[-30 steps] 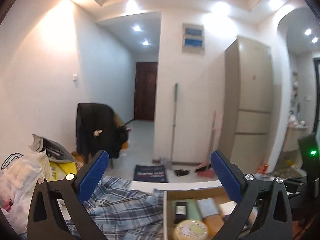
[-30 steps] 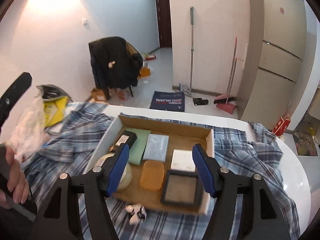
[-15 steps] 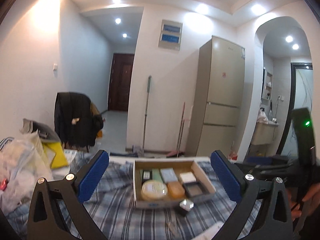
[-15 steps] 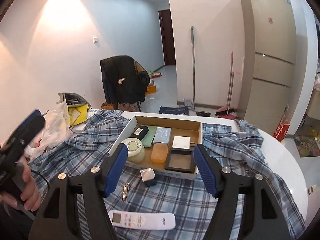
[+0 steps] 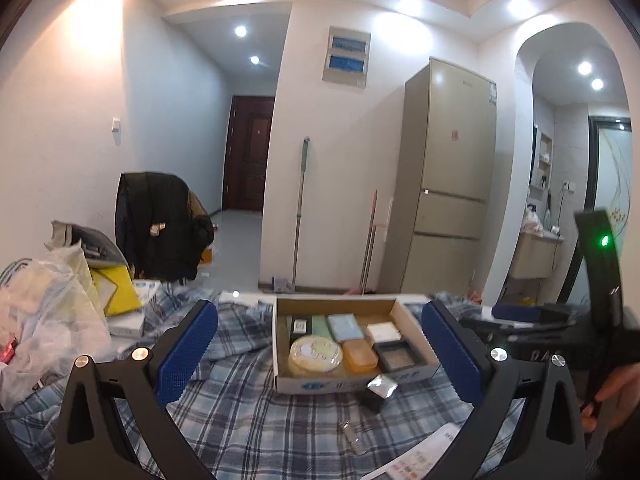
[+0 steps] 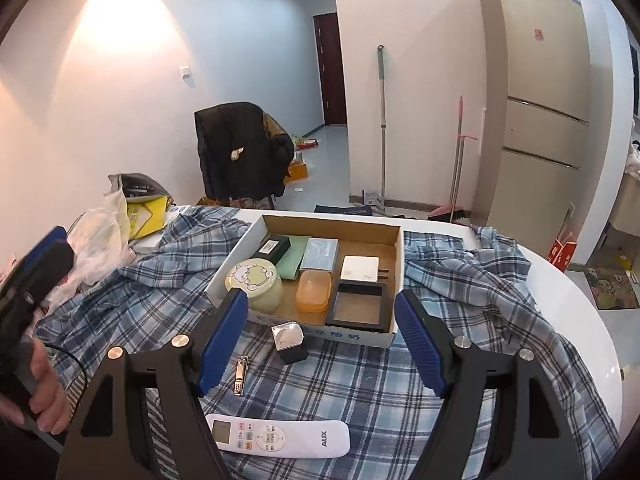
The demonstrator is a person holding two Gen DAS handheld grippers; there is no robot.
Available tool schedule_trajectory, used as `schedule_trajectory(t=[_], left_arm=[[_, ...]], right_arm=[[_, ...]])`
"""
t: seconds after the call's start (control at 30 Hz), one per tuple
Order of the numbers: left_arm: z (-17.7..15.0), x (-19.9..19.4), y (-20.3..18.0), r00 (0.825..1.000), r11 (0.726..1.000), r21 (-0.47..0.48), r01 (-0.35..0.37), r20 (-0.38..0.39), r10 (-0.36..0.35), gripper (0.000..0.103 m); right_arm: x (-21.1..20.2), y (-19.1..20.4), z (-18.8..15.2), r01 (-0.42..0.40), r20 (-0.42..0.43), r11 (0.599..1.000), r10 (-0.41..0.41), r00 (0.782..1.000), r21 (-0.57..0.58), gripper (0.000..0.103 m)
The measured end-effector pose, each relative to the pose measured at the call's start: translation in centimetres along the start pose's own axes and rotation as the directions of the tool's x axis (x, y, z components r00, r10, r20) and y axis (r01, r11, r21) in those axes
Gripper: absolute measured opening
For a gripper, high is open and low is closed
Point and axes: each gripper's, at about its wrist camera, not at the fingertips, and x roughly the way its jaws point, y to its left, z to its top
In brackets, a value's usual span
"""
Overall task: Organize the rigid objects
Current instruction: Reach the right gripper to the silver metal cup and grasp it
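An open cardboard box [image 6: 394,240] lies on a blue plaid cloth [image 6: 460,360]. Inside are a round cream jar [image 6: 254,284], an orange case [image 6: 314,290], a black square tray [image 6: 358,310], a white charger [image 6: 360,268] and flat boxes. In front of it lie a small black cube with a silver top [image 6: 289,342], a nail clipper [image 6: 240,374] and a white remote [image 6: 276,436]. My right gripper [image 6: 320,296] hovers open over these, nothing between its pads. My left gripper [image 5: 319,306] is open too, facing the box [image 5: 280,380] from farther back, with the cube [image 5: 380,388] ahead.
Plastic bags [image 6: 104,240] and a yellow package [image 6: 146,216] crowd the table's left side. The white table edge [image 6: 592,320] curves at the right. A chair draped with a black coat [image 6: 240,152] stands beyond, with a fridge [image 6: 540,100] farther off. A hand [image 6: 44,396] holds the left gripper.
Both grippers have drawn back from the box, bringing the cube, nail clipper and remote into view. The right jaws have spread wider. The left view has swung onto the box.
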Motion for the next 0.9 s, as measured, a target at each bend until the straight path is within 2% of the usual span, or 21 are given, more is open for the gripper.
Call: schedule_trajectory(t=[0.17, 0.33, 0.53, 0.67, 0.77, 0.83, 0.9], left_arm=[[-1.9, 2.9, 0.5, 0.995, 1.0, 0.012, -0.005, -0.101, 0.006, 0.103], [-3.9, 4.6, 1.4, 0.992, 1.0, 0.019, -0.015, -0.123, 0.017, 0.103], [-4.6, 5.8, 2.7, 0.988, 0.997, 0.017, -0.069, -0.135, 0.07, 0.103], [-4.7, 6.1, 3.2, 0.987, 0.998, -0.009, -0.066, -0.147, 0.064, 0.103], [-5.1, 6.6, 3.1, 0.983, 0.998, 0.002, -0.063, -0.171, 0.063, 0.103], [-5.2, 6.8, 2.8, 0.982, 0.998, 0.014, -0.062, -0.18, 0.064, 0.103], [-5.3, 6.9, 2.7, 0.981, 0.998, 0.019, -0.059, -0.186, 0.062, 0.103]], right_arm=[[2.7, 0.9, -0.6, -0.001, -0.057, 1.0, 0.0, 0.998, -0.026, 0.075], [5.5, 1.2, -1.5, -0.002, -0.116, 0.999, -0.004, 0.993, -0.054, 0.075], [8.5, 1.6, -2.7, 0.018, -0.169, 0.994, -0.036, 0.985, -0.108, 0.074], [9.8, 2.2, -3.2, -0.011, -0.192, 0.988, -0.018, 0.981, -0.152, 0.069], [10.8, 2.7, -3.5, -0.051, -0.224, 0.984, 0.011, 0.975, -0.173, 0.06], [11.6, 3.0, -3.8, -0.106, -0.264, 0.98, 0.058, 0.963, -0.17, 0.055], [12.2, 3.3, -4.0, -0.158, -0.299, 0.972, 0.102, 0.949, -0.171, 0.046]])
